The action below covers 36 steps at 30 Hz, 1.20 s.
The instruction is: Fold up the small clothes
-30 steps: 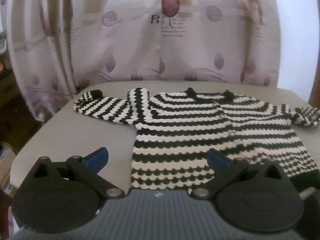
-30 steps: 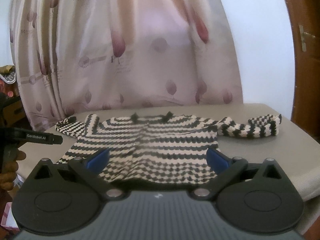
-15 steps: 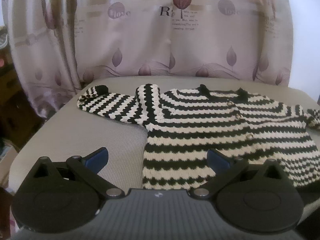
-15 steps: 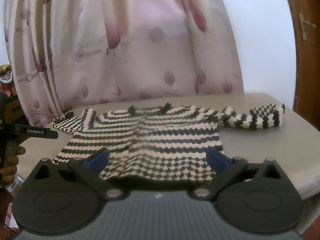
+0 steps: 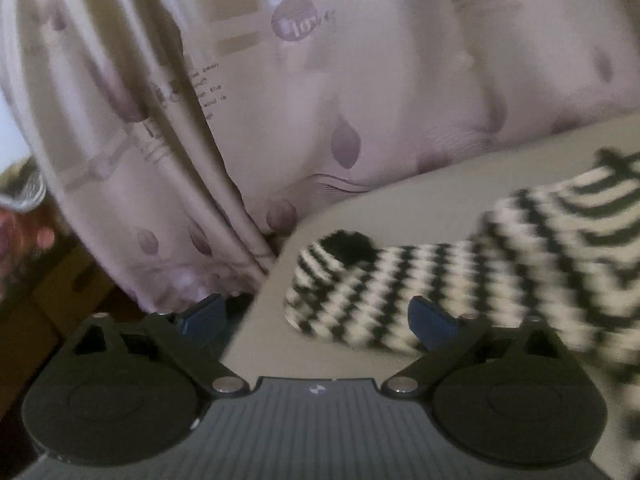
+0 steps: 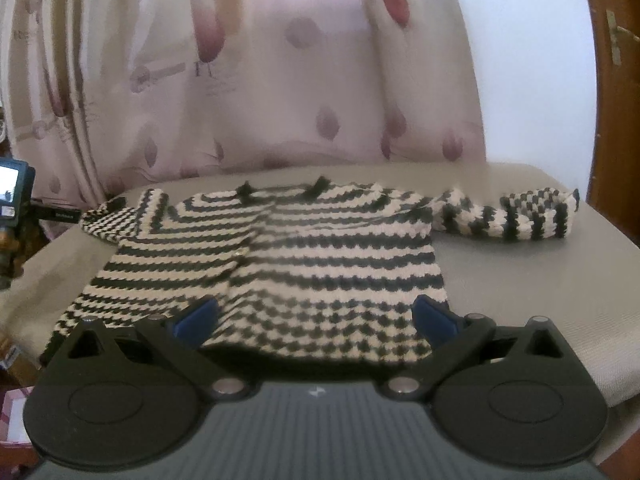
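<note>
A small black-and-white striped knit cardigan (image 6: pixel 288 256) lies flat on a grey cushioned surface (image 6: pixel 520 280), both sleeves spread out. Its left sleeve (image 5: pixel 380 292) fills the left wrist view, cuff toward the surface's left edge. My left gripper (image 5: pixel 316 316) is open and empty, tilted, with the sleeve's cuff end just ahead between its blue fingertips. My right gripper (image 6: pixel 316 316) is open and empty, hovering at the cardigan's near hem. The right sleeve (image 6: pixel 508 216) lies folded back on itself at the far right.
A pale patterned curtain (image 6: pixel 248 80) hangs just behind the surface. The surface's left edge (image 5: pixel 260 304) drops off beside the left sleeve. A wooden door (image 6: pixel 616 100) stands at the right. The left gripper's handle (image 6: pixel 16 200) shows at the right wrist view's left edge.
My left gripper has swung left and forward from the cardigan's body to the left sleeve's cuff, and tilted. My right gripper has moved slightly closer to the hem. Both stay open.
</note>
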### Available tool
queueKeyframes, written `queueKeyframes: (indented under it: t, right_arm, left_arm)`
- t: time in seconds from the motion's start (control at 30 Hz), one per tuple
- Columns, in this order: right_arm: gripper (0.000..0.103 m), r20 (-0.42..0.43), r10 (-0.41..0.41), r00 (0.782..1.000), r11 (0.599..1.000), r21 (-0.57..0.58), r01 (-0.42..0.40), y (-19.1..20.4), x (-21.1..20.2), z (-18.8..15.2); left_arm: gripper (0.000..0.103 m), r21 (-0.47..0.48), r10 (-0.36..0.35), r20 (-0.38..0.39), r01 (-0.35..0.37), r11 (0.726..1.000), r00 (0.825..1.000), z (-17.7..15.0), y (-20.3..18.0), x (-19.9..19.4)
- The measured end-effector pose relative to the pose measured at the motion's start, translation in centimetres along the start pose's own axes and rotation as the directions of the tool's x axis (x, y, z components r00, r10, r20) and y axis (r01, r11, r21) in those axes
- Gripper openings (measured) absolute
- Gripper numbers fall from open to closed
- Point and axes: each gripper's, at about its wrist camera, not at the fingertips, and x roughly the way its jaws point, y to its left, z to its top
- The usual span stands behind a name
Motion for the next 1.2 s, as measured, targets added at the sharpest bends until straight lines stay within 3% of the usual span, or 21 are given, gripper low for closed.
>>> queueKeyframes:
  t: [0.07,0.17,0.4,0.47,0.6,0.63,0.67,0.73,0.77,0.83,0.97,1.1,1.13,1.17,1.2]
  right_arm:
    - [0.103,-0.014,-0.017,1.0,1.0,0.001,0.017,-0.2,0.9,0.2]
    - [0.103,-0.039,-0.043,0.998,0.999,0.004,0.043,-0.7,2.0,0.4]
    - [0.103,-0.096,-0.094,0.991,0.995,0.008,0.095,-1.4,4.5,0.4]
    - [0.103,-0.11,-0.097,0.989,0.995,0.011,0.099,-1.4,5.1,0.4]
    - [0.103,-0.146,-0.095,0.985,0.995,0.011,0.098,-1.2,6.3,0.1]
    - [0.103,-0.151,-0.095,0.984,0.995,0.01,0.097,-1.1,6.5,0.0]
    - [0.103,-0.156,-0.095,0.983,0.995,0.009,0.097,-1.0,6.7,-0.1]
    - [0.103,-0.16,-0.098,0.982,0.995,0.006,0.1,-0.9,6.8,-0.2]
    - [0.103,-0.161,-0.099,0.982,0.995,0.006,0.101,-0.8,6.8,-0.2]
    - [0.103,-0.158,-0.099,0.982,0.995,0.01,0.102,-0.9,6.8,-0.1]
    - [0.103,-0.138,-0.097,0.986,0.994,0.029,0.102,-1.4,6.4,0.1]
    - [0.103,-0.13,-0.078,0.988,0.994,0.065,0.087,-1.9,6.3,0.1]
    - [0.103,-0.13,-0.071,0.989,0.994,0.07,0.08,-1.9,6.4,0.0]
    - [0.103,-0.132,-0.064,0.989,0.995,0.069,0.074,-1.8,6.5,0.0]
    - [0.103,-0.135,-0.06,0.989,0.996,0.064,0.069,-1.5,6.5,-0.2]
  left_arm:
    - [0.09,0.019,0.026,-0.006,-0.026,0.999,1.0,0.3,0.9,3.4]
    - [0.086,0.039,-0.012,-0.024,0.013,0.999,1.0,0.4,1.7,7.4]
    - [0.089,0.129,-0.013,-0.038,0.018,0.991,0.999,0.7,1.1,13.1]
    - [0.079,0.153,-0.011,-0.047,0.018,0.988,0.999,0.5,0.7,14.5]
    - [0.072,0.179,-0.017,-0.052,0.026,0.984,0.999,0.2,0.1,16.1]
    - [0.065,0.163,-0.016,-0.043,0.023,0.986,0.999,0.2,0.2,16.2]
    - [0.043,0.139,-0.022,-0.05,0.029,0.99,0.999,0.3,0.5,16.3]
    - [0.008,0.057,-0.04,-0.112,0.047,0.997,0.993,0.4,1.5,17.1]
    - [0.006,0.017,-0.026,-0.121,0.028,0.999,0.992,0.4,2.1,17.0]
    - [0.006,-0.077,0.024,-0.109,-0.033,0.996,0.994,0.3,4.1,16.2]
    - [0.005,-0.28,0.06,-0.076,-0.079,0.957,0.995,0.4,8.8,12.2]
    - [0.008,-0.208,-0.023,-0.073,0.007,0.978,0.997,0.6,9.7,10.6]
    - [0.019,-0.162,-0.024,-0.054,0.015,0.987,0.998,0.8,9.1,10.4]
    - [0.054,-0.126,-0.029,-0.049,0.022,0.992,0.998,1.0,8.5,10.7]
    - [0.074,-0.105,-0.029,-0.047,0.024,0.994,0.998,1.1,7.8,11.0]
